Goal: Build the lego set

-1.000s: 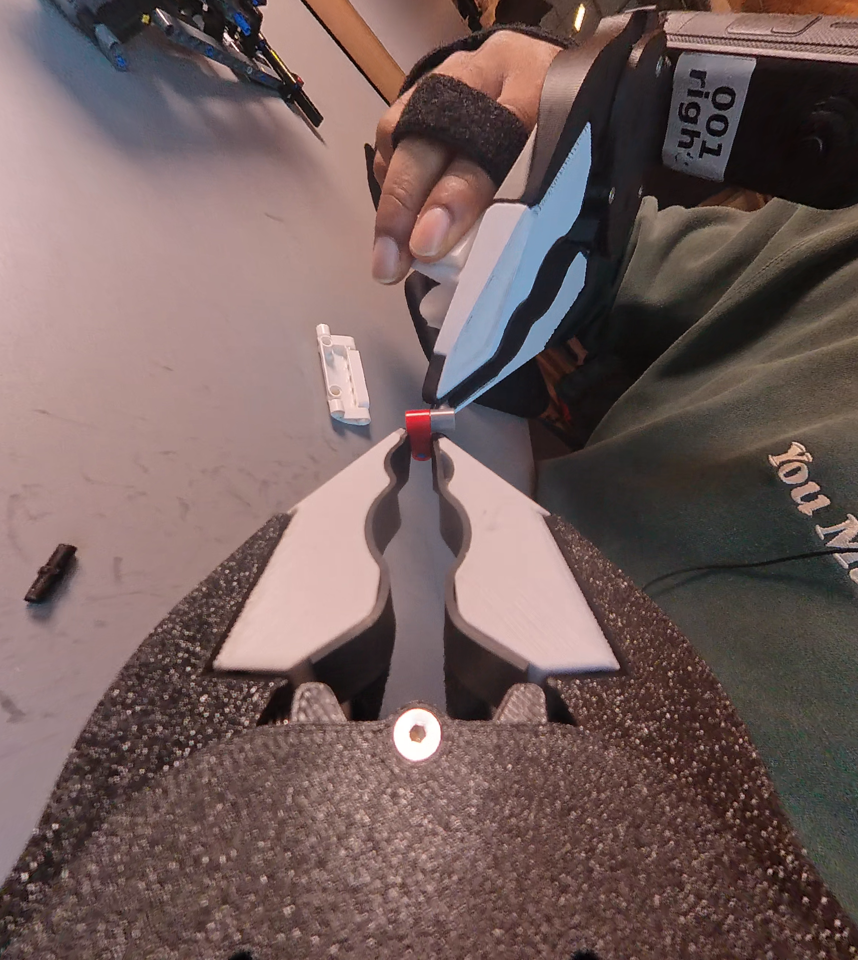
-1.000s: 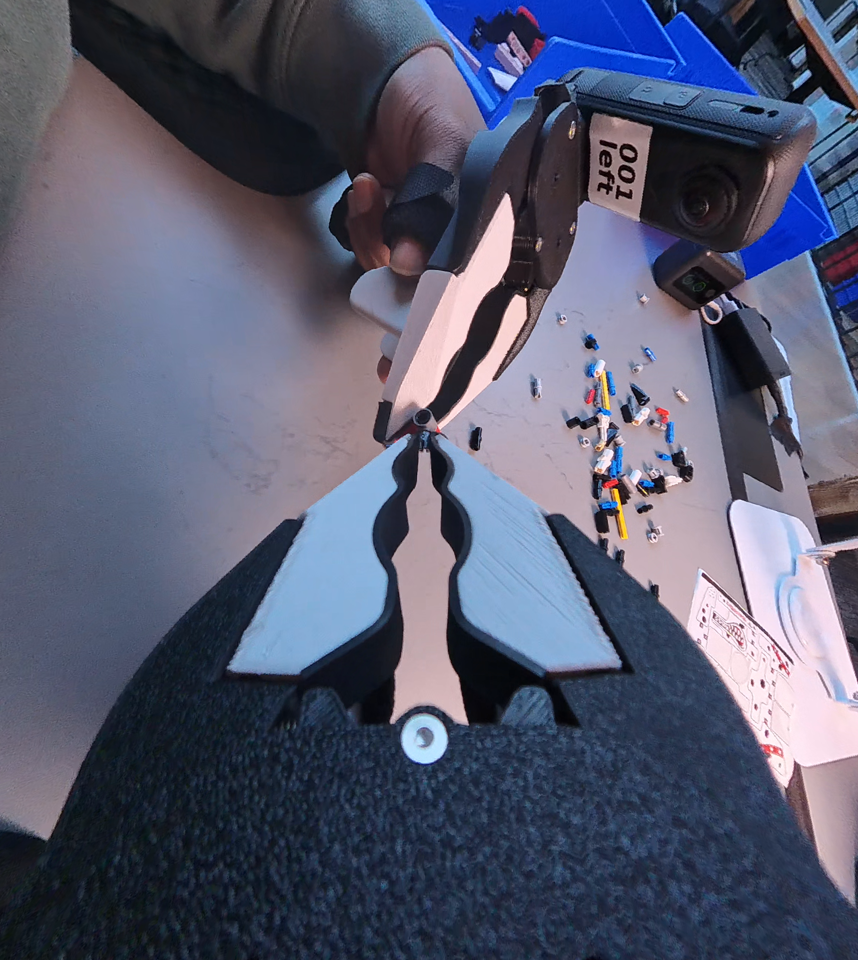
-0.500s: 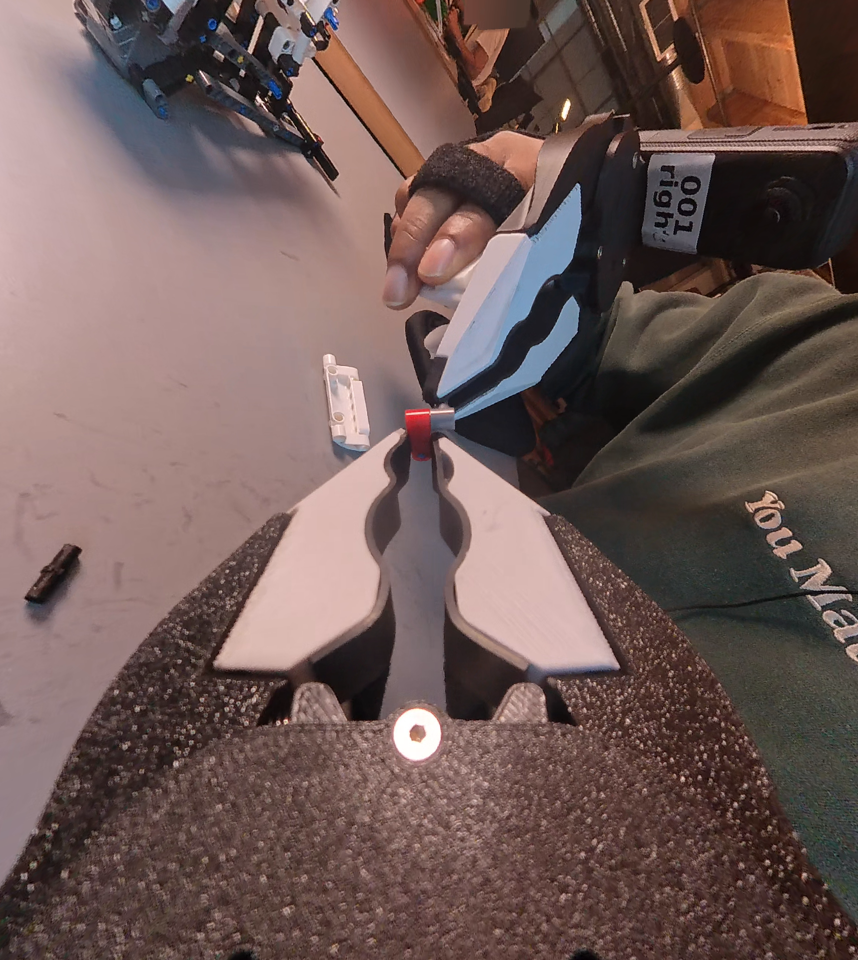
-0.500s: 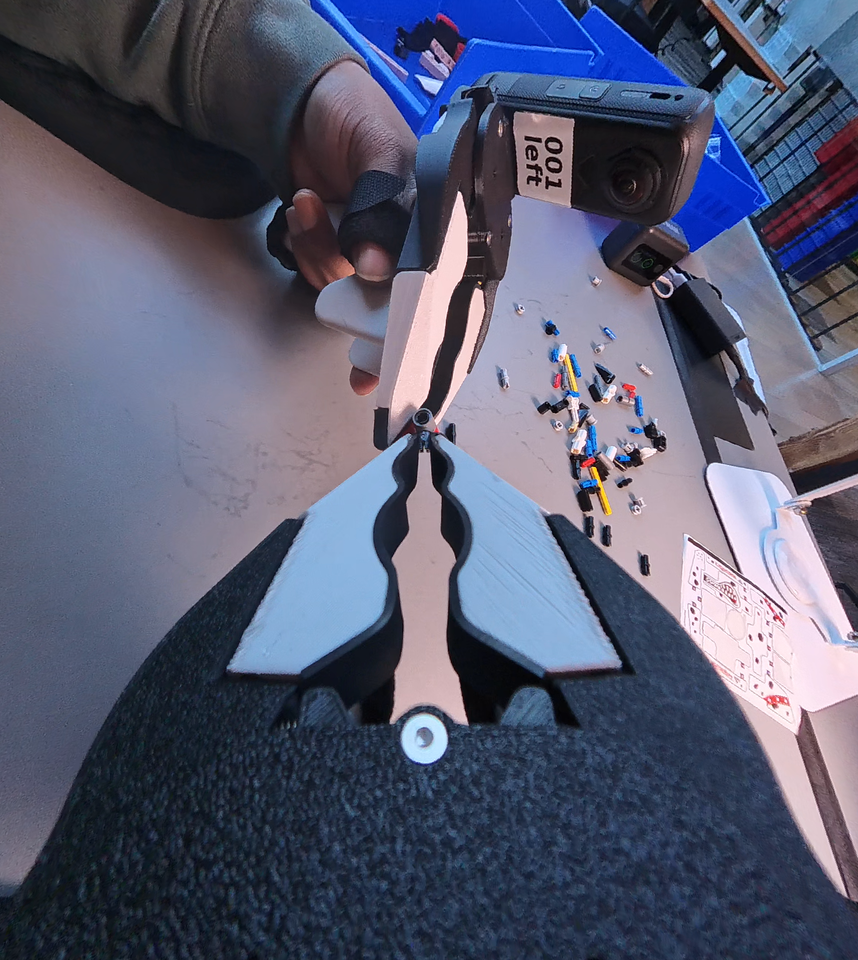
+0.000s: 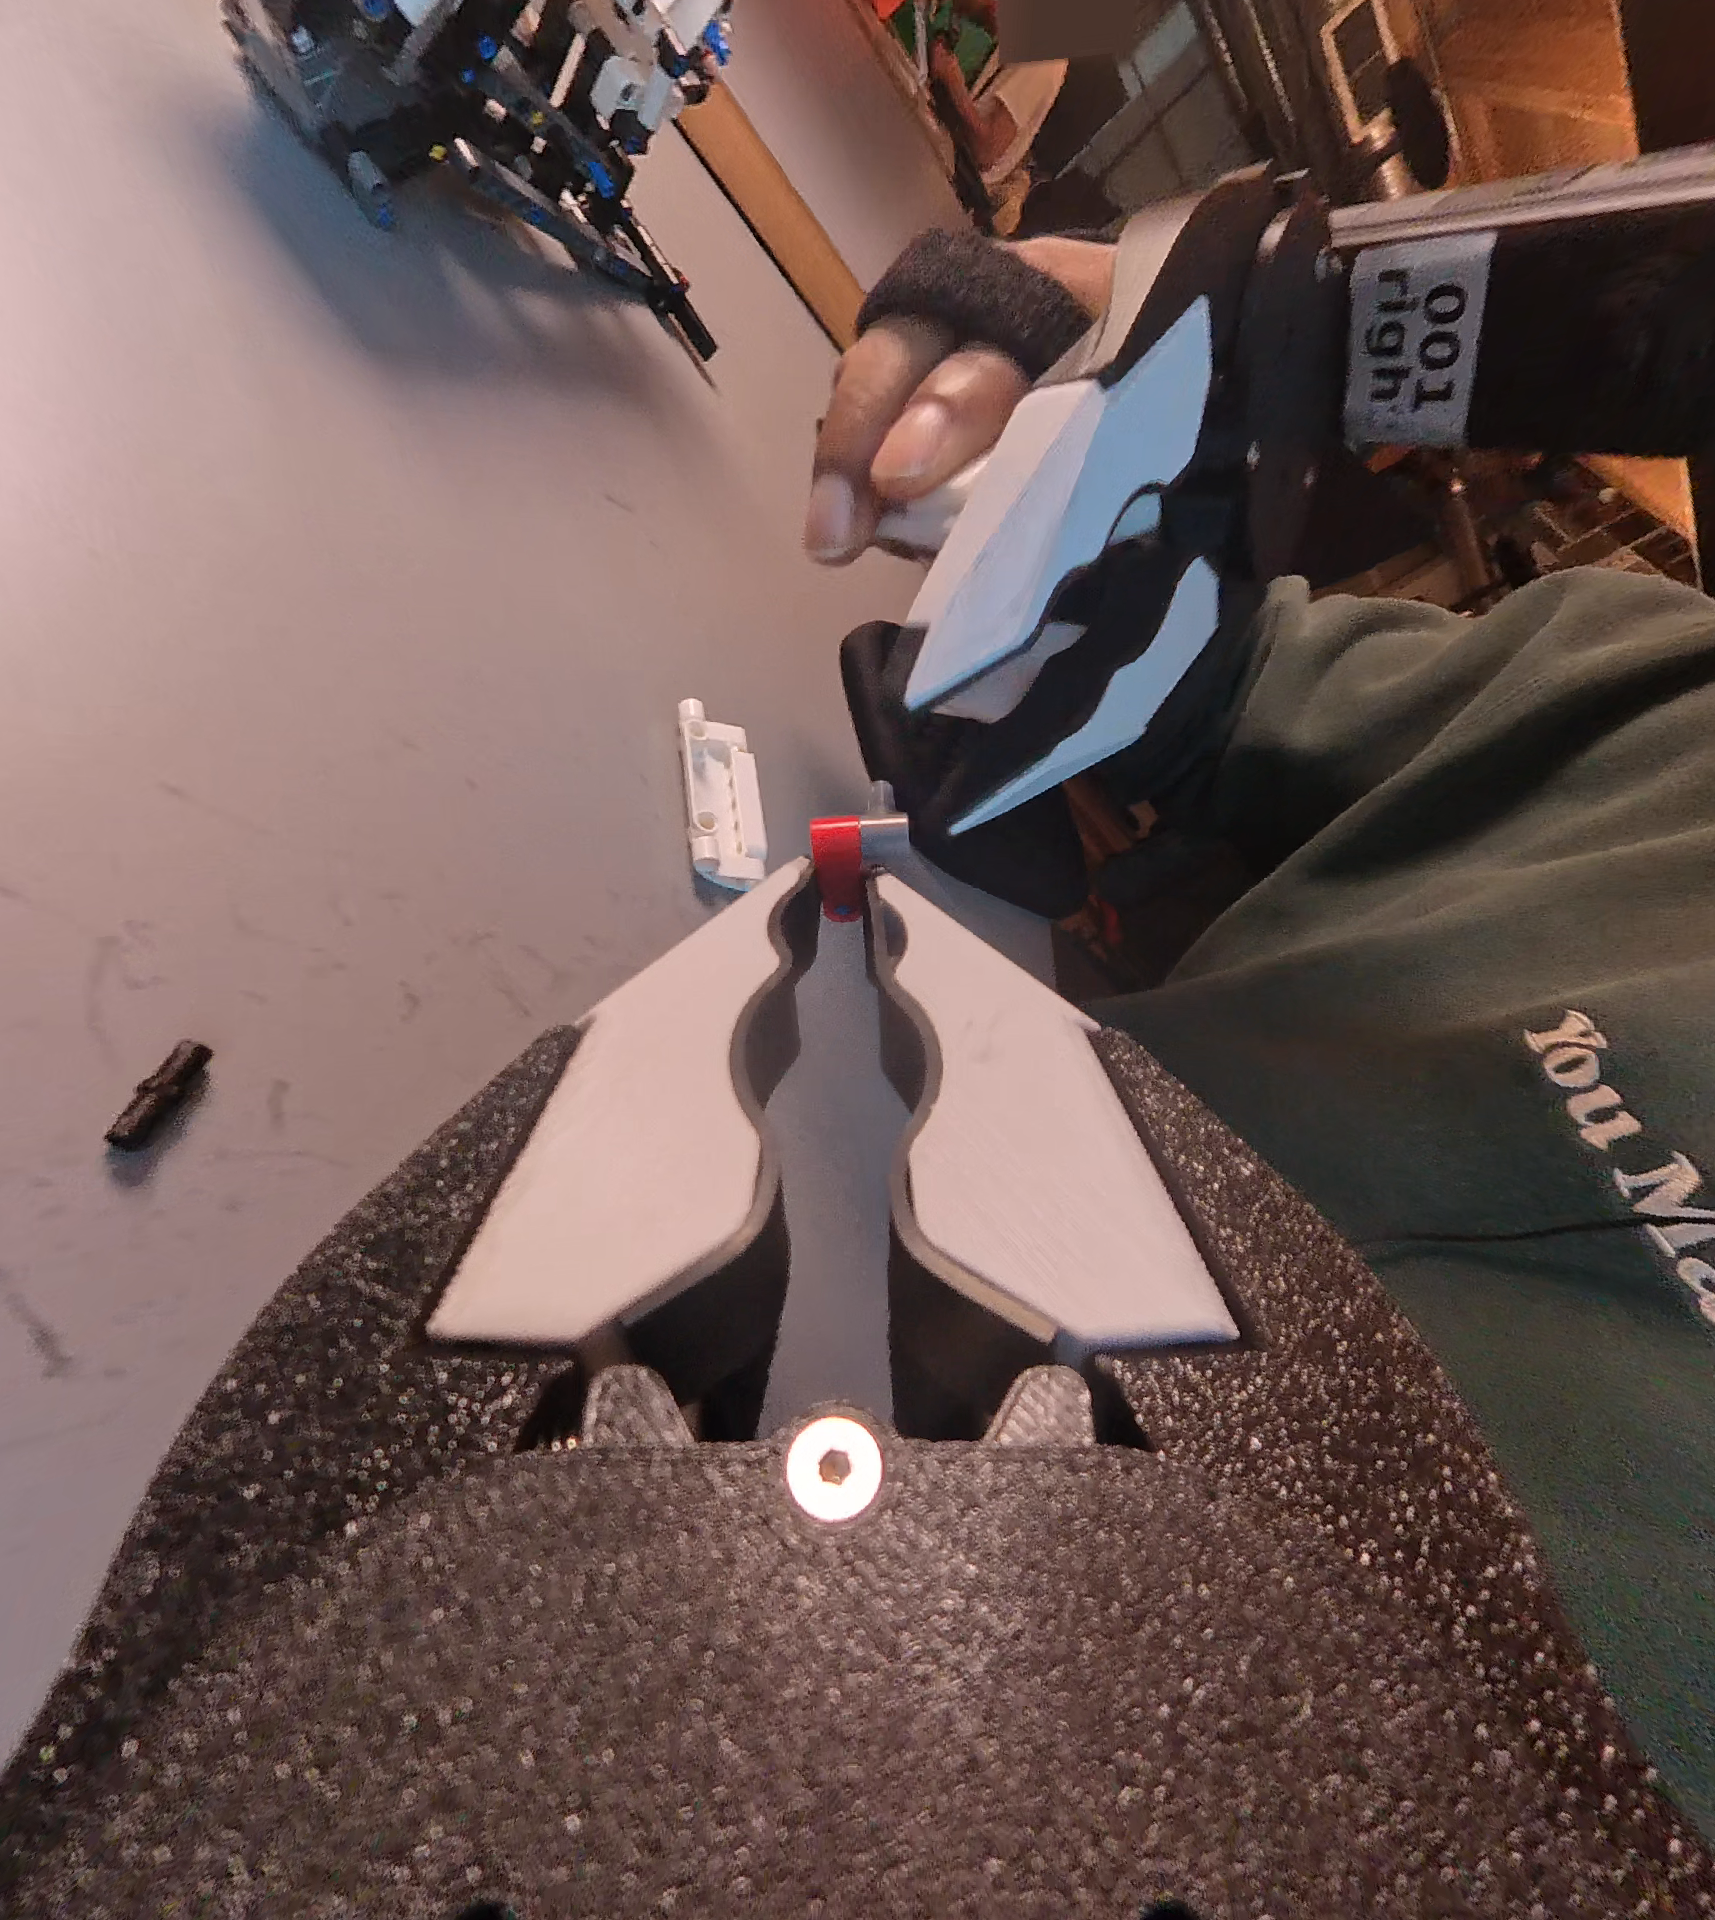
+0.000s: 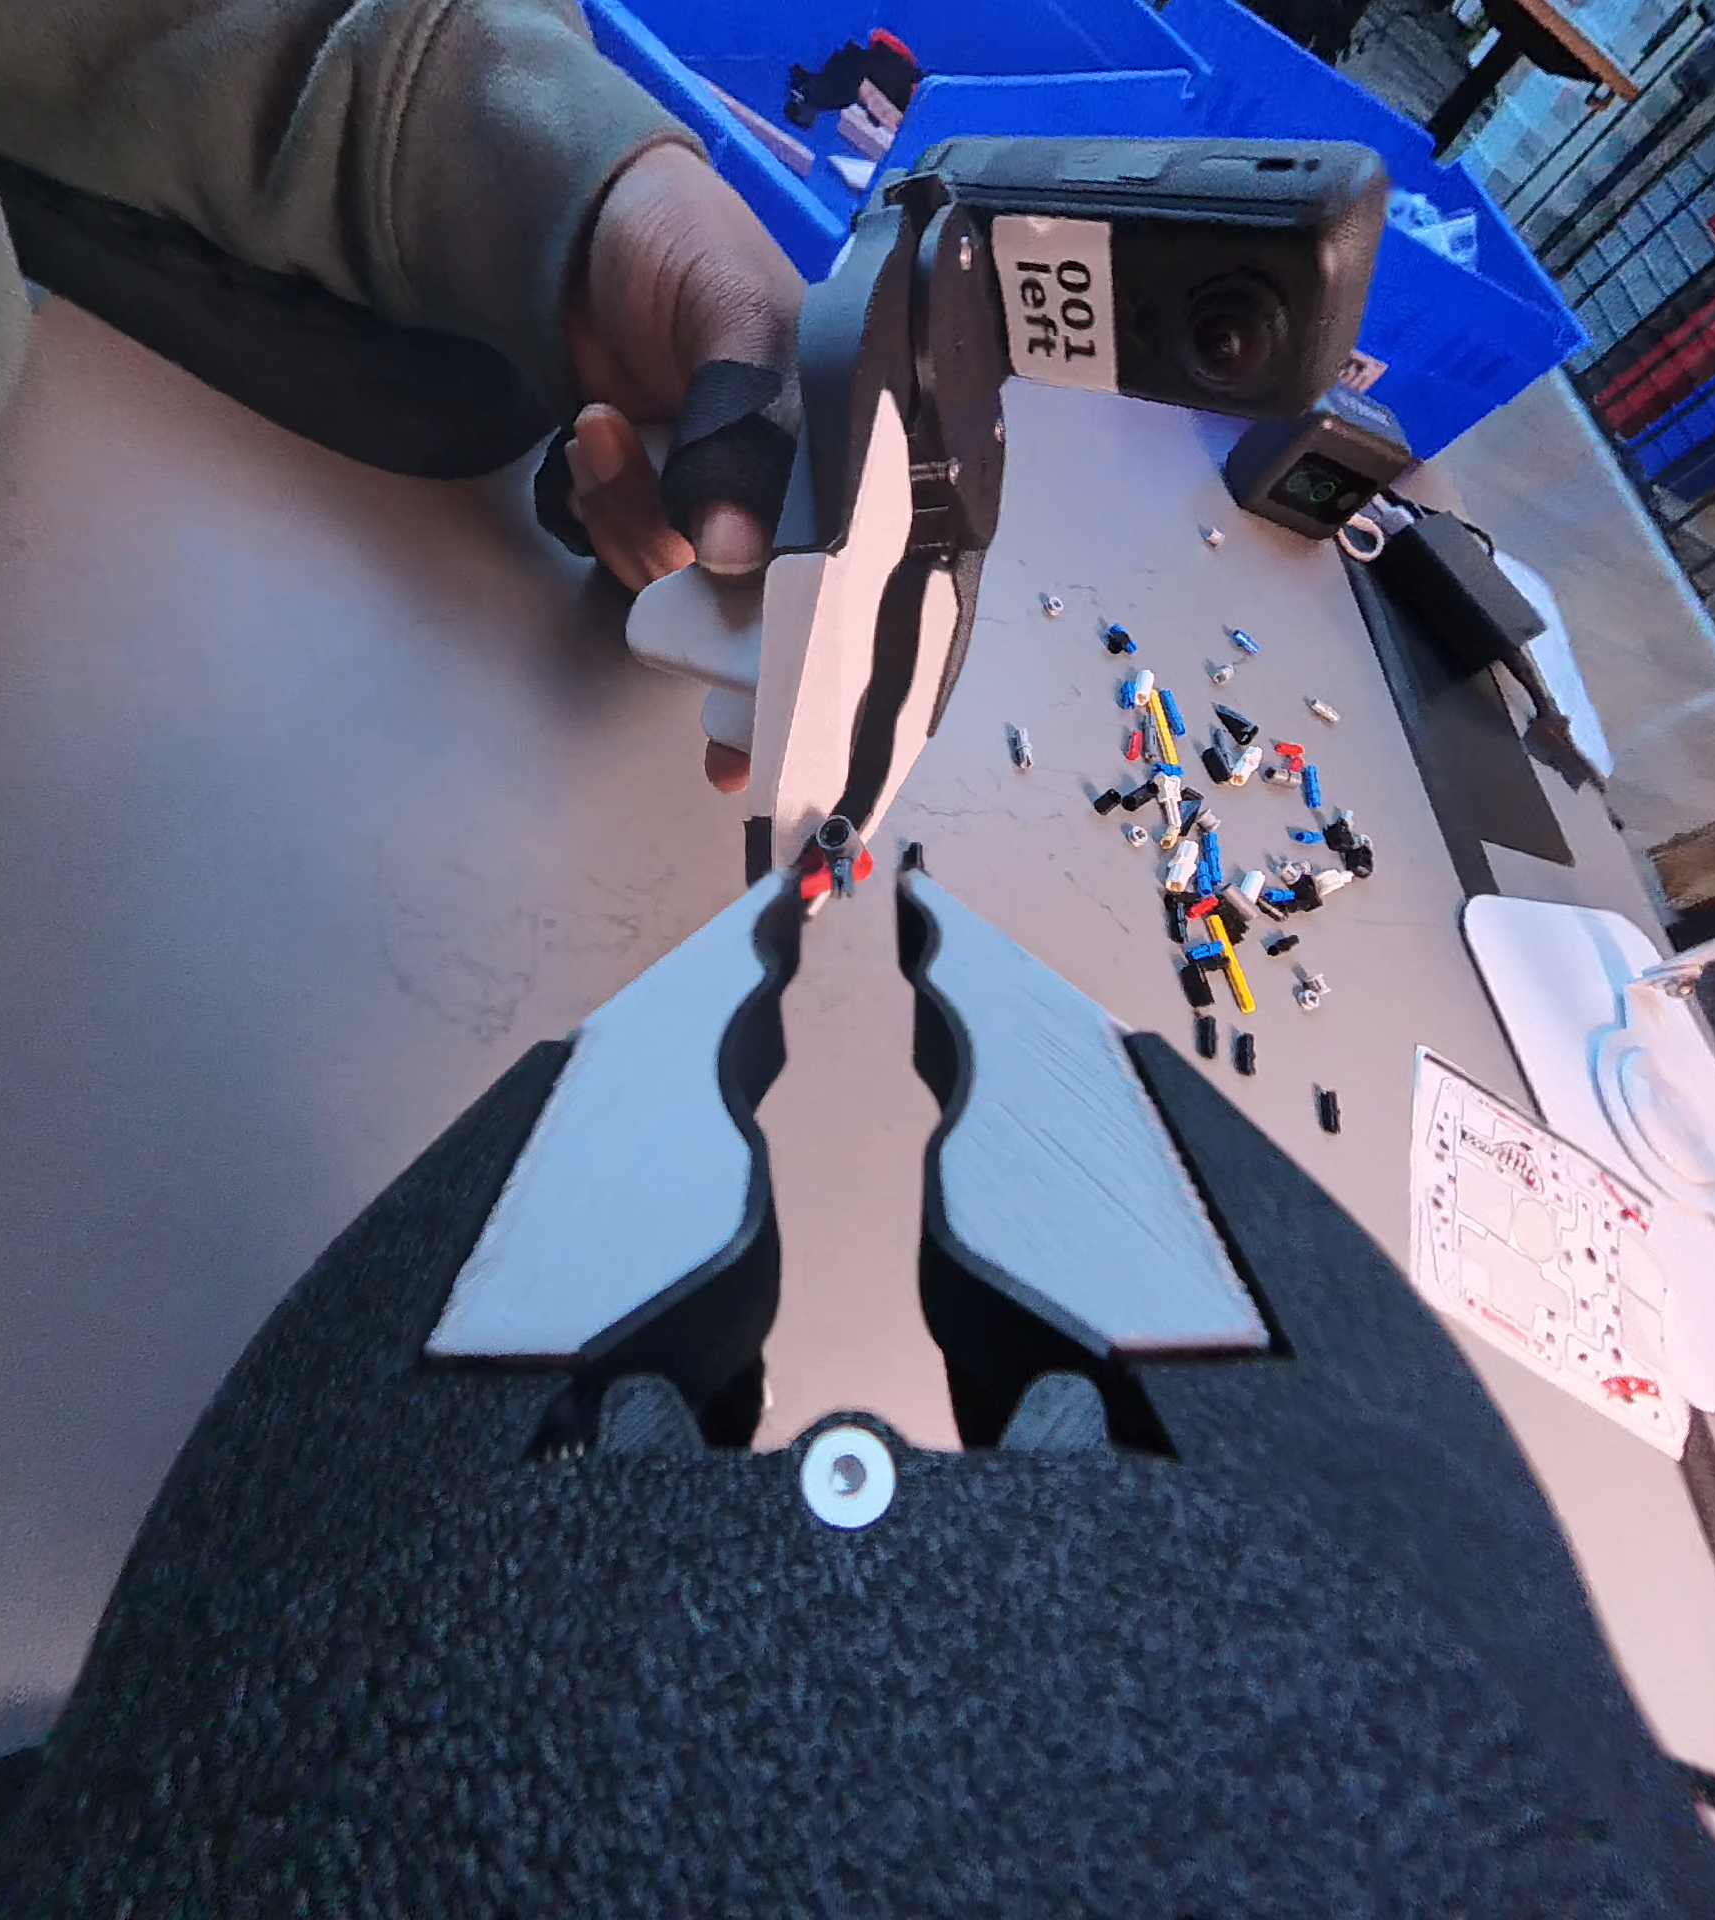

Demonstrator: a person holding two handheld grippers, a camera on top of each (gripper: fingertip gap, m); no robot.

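My left gripper (image 5: 838,896) is shut on a small red lego connector (image 5: 835,854), held above the grey table (image 5: 313,623). A short grey pin (image 5: 884,829) sticks out of the connector's right side. My right gripper (image 6: 845,875) is open and empty, its jaws apart just in front of the connector and pin (image 6: 837,847). In the left wrist view the right gripper (image 5: 936,764) stands up and right of the pin, not touching it. In the right wrist view the left gripper (image 6: 801,836) comes down from above.
A white hinged piece (image 5: 723,795) and a black pin (image 5: 157,1091) lie on the table. A part-built model (image 5: 489,94) stands at the far end. Several loose pieces (image 6: 1217,821), an instruction sheet (image 6: 1539,1247), a small camera (image 6: 1315,478) and blue bins (image 6: 1040,83) sit to the right. Both grippers' tips are close together, under 4 cm apart. The left tips stand about 9 cm off the white hinged piece (image 5: 723,795).
My right gripper has opened and let go of the grey pin, which stays in the red connector. It has drawn back a little. The left gripper keeps its hold.
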